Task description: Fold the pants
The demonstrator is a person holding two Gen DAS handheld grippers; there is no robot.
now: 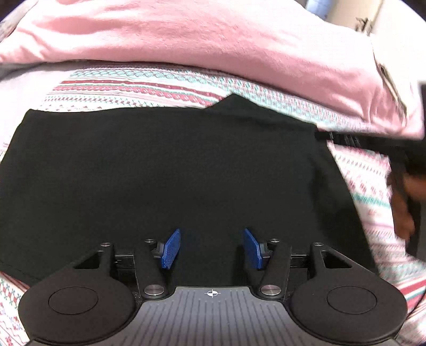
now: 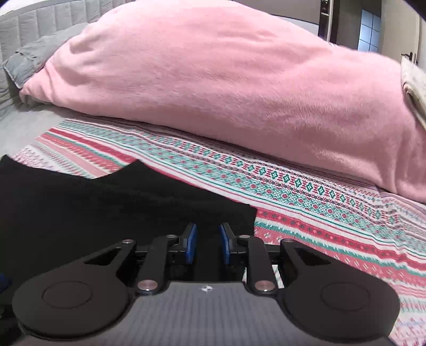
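Black pants (image 1: 173, 173) lie flat in a folded rectangle on the patterned bedspread (image 1: 133, 87). My left gripper (image 1: 211, 248) hovers over their near part, open, with nothing between its blue pads (image 1: 170, 248). In the right wrist view my right gripper (image 2: 207, 244) sits over the right end of the pants (image 2: 80, 207), near their corner. Its blue pads (image 2: 191, 246) stand a narrow gap apart, and only the cloth below shows in that gap. A person's hand (image 1: 402, 213), blurred, is at the right edge of the left wrist view.
A big pink fleece pillow (image 2: 226, 79) lies across the bed just behind the pants. A grey pillow (image 2: 32, 58) and a grey padded headboard (image 2: 40, 21) are at the far left. Striped bedspread (image 2: 332, 218) stretches to the right of the pants.
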